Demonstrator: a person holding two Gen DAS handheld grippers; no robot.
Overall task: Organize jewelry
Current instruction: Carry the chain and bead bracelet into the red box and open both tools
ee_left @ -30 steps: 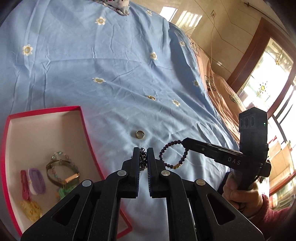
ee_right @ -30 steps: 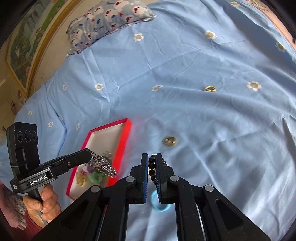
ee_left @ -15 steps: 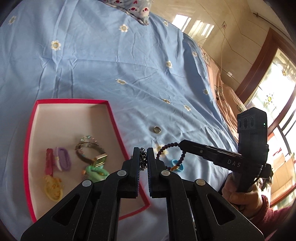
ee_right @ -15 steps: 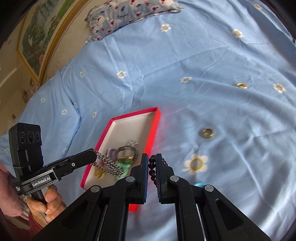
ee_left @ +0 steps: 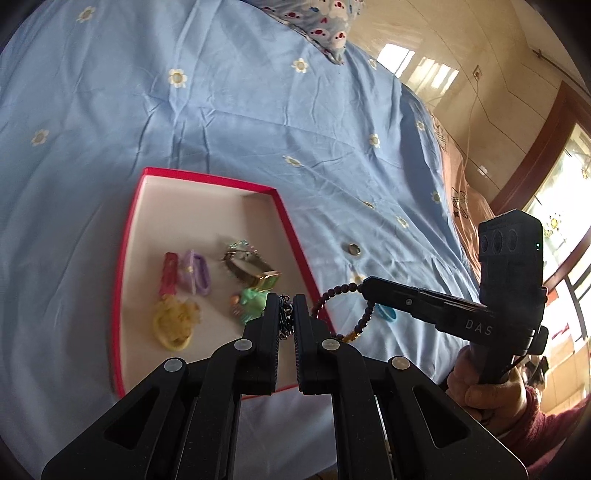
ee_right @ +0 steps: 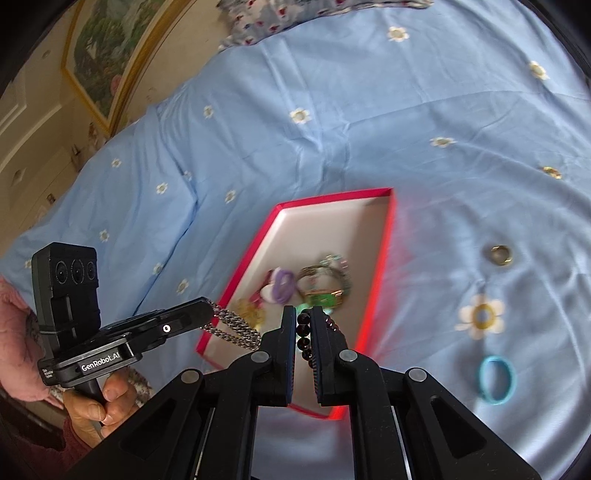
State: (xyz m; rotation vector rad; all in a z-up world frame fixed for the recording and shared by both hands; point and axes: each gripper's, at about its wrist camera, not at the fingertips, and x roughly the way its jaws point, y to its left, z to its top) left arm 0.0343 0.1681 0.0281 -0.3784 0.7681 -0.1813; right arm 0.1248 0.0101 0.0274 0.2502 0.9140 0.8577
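Note:
A red-rimmed box [ee_left: 125, 254] [ee_right: 386, 236] with a pale inside lies on the blue bedsheet and holds several trinkets: a watch [ee_left: 251, 267], purple loops [ee_left: 195, 273], a yellow piece [ee_left: 173, 321]. My left gripper [ee_left: 286, 306] is shut on a silver chain [ee_right: 231, 326] that hangs over the box's near end. My right gripper [ee_right: 303, 317] is shut on a dark bead bracelet [ee_left: 332, 299] and holds it above the box's right rim.
A gold ring [ee_right: 500, 254] [ee_left: 352, 249] and a blue hair band [ee_right: 496, 378] lie on the sheet right of the box. A patterned pillow [ee_left: 325, 22] lies at the far end of the bed. A window and wooden frame stand at the right.
Both grippers have moved left toward the box with their loads. The box now lies right under and ahead of them; before it was off to the left.

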